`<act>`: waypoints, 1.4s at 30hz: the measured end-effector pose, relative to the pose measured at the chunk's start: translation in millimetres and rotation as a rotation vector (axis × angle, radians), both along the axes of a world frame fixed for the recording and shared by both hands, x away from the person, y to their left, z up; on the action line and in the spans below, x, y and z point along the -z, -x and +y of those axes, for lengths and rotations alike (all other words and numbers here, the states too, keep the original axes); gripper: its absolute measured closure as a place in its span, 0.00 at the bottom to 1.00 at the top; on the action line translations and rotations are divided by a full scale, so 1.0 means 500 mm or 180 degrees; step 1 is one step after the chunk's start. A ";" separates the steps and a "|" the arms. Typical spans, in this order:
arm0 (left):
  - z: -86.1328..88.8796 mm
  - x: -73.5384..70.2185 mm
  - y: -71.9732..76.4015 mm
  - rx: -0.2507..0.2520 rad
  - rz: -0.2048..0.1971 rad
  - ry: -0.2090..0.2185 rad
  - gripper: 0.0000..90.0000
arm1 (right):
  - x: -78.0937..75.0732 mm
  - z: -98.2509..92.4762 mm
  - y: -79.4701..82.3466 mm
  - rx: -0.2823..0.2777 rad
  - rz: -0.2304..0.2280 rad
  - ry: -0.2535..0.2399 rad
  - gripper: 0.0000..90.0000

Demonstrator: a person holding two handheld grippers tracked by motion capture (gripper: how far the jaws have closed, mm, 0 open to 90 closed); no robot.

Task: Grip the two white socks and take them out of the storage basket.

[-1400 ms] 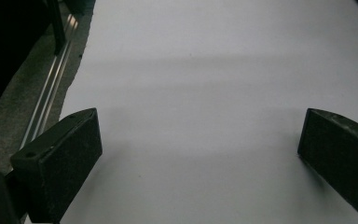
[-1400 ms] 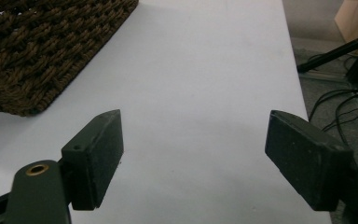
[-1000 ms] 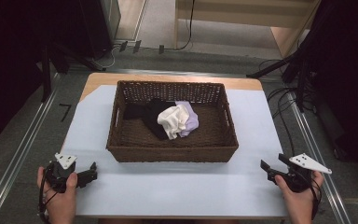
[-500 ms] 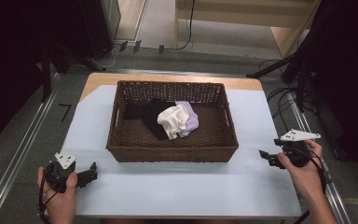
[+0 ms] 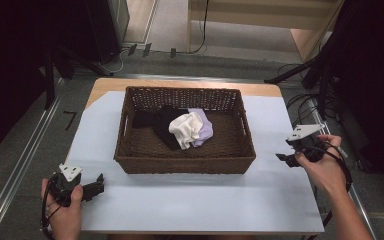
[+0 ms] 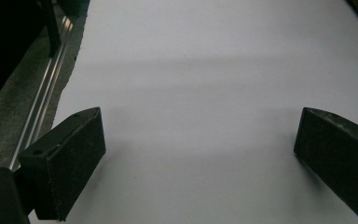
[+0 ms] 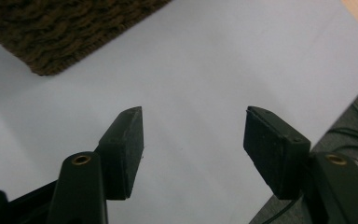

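Brown wicker basket (image 5: pixel 185 162) is sitting in the middle of the table (image 5: pixel 190 200), holding white (image 5: pixel 186 128), purple (image 5: pixel 203 130) and black (image 5: pixel 157 121) clothes; my right gripper (image 5: pixel 282 157) is hanging just beside its right wall, jaws partly apart and just closing on nothing; my left gripper (image 5: pixel 99 183) is resting near the front left corner, jaws wide and holding nothing.

A dark brown rectangular woven wicker basket (image 5: pixel 185 162) holds a crumpled white cloth (image 5: pixel 186 129), a pale lilac cloth (image 5: pixel 204 130) and a black cloth (image 5: pixel 155 122), and it stands on a pale blue-white table cover (image 5: pixel 190 200) over a light wooden tabletop (image 5: pixel 110 83).
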State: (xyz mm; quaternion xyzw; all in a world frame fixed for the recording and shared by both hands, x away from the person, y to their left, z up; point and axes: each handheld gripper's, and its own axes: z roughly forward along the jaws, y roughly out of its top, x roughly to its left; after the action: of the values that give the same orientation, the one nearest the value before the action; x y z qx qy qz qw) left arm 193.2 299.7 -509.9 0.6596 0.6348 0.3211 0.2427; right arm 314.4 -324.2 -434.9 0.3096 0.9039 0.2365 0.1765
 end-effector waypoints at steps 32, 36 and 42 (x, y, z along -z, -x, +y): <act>0.003 0.000 -0.001 0.0007 0.0031 0.0047 0.03 | -0.150 0.185 -0.090 -0.1047 0.0488 0.0464 0.33; 0.003 0.000 -0.002 0.0007 0.0024 0.0053 0.03 | -0.150 0.215 -0.098 -0.1055 0.0465 0.0411 0.34; 0.003 0.000 -0.002 0.0007 0.0021 0.0054 0.03 | -0.140 0.256 -0.106 -0.1118 0.0491 0.0388 0.34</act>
State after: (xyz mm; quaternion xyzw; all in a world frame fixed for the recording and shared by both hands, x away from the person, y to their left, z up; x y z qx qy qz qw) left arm 194.1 301.2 -510.0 0.6593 0.6375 0.3131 0.2465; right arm 367.3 -196.2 -364.7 0.1530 0.9675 0.1841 0.0812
